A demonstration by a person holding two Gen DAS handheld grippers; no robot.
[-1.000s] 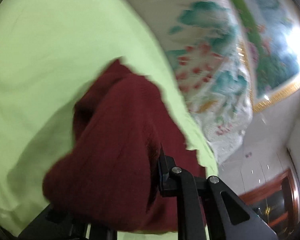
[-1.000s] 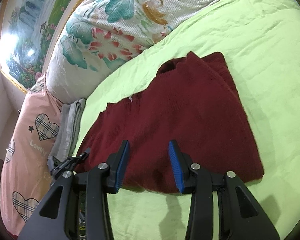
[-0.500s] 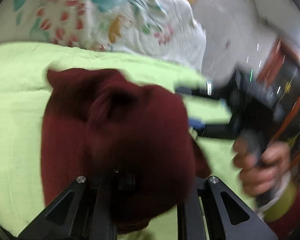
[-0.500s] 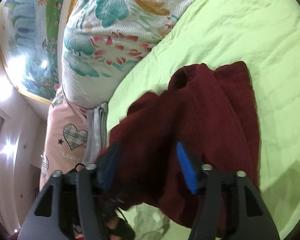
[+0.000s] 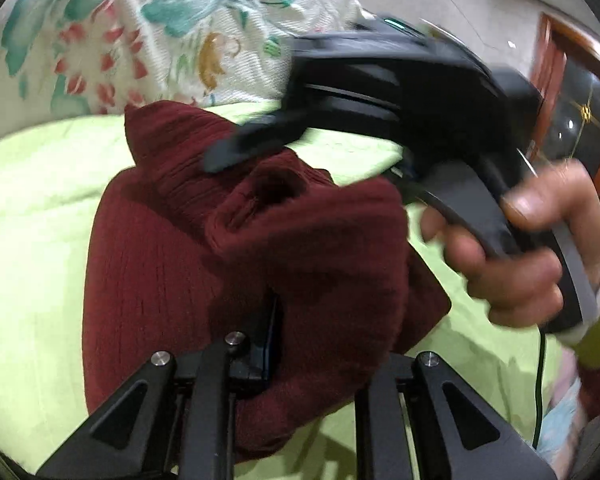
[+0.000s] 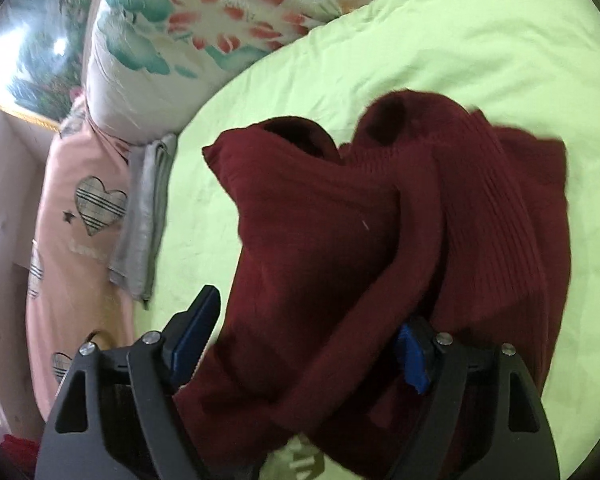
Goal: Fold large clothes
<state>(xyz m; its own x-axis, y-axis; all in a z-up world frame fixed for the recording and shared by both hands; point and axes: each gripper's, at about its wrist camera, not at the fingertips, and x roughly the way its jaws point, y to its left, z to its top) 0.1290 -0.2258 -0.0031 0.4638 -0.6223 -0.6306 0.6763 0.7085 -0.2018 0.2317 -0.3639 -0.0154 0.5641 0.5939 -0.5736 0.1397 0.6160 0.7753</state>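
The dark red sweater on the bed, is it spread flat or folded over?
Folded over, loosely. The dark red sweater lies bunched in overlapping layers on the green sheet, one fold draped across another, not flat.

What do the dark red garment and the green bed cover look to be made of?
The dark red garment looks like knitted wool or acrylic: fine vertical ribs, matte and slightly fuzzy, thick soft folds. The green bed cover looks like smooth woven cotton or a blend: flat, matte, with shallow creases. The exact fibre cannot be told.
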